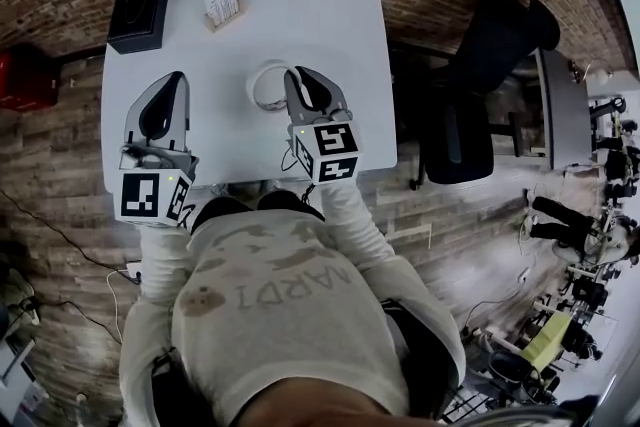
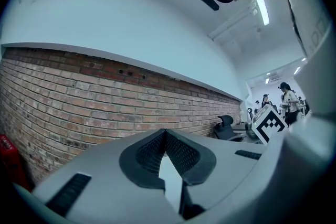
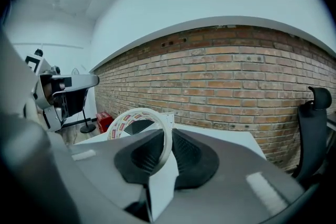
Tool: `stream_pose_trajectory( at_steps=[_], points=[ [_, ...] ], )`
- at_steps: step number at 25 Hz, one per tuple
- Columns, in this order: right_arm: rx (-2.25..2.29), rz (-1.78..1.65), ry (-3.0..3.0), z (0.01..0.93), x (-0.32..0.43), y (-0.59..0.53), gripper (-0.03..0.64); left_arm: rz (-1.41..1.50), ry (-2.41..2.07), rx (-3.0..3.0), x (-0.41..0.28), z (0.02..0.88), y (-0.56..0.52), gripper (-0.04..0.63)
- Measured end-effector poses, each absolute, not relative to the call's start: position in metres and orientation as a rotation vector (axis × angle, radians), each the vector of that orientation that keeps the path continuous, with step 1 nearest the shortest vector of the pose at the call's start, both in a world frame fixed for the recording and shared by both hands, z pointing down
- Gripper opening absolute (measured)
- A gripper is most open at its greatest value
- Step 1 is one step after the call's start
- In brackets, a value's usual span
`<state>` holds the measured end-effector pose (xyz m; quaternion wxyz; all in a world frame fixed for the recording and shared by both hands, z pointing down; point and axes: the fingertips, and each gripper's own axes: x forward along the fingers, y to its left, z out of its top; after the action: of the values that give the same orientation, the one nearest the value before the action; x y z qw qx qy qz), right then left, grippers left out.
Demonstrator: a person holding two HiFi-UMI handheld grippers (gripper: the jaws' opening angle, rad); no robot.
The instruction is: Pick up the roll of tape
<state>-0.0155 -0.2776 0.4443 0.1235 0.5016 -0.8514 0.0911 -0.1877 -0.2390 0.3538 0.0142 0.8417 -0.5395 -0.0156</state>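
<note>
The roll of tape (image 1: 266, 85) is a thin white ring with red marks on its inner face. My right gripper (image 1: 296, 78) is shut on its right side and holds it above the white table (image 1: 320, 25). In the right gripper view the roll of tape (image 3: 137, 117) stands on edge between the dark pads (image 3: 185, 150) and sticks out up and to the left of the right gripper (image 3: 167, 136). My left gripper (image 1: 176, 78) hovers over the table's left part, shut and empty. In its own view the left gripper (image 2: 165, 132) has its tips touching and points at a brick wall.
A black box (image 1: 140, 8) sits at the table's far left corner and a small white card holder (image 1: 224, 5) stands beside it. A black office chair (image 1: 480, 95) stands to the right of the table. A red object (image 1: 25, 77) is on the floor at the left.
</note>
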Motion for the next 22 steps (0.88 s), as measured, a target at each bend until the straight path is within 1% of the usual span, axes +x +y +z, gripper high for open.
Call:
stream_pose_trajectory(
  at_steps=[22],
  points=[
    [1.615, 0.134, -2.592, 0.373, 0.016, -0.261, 0.058, -0.048, -1.672, 2.671, -0.171, 0.338, -0.227, 0.006]
  ],
)
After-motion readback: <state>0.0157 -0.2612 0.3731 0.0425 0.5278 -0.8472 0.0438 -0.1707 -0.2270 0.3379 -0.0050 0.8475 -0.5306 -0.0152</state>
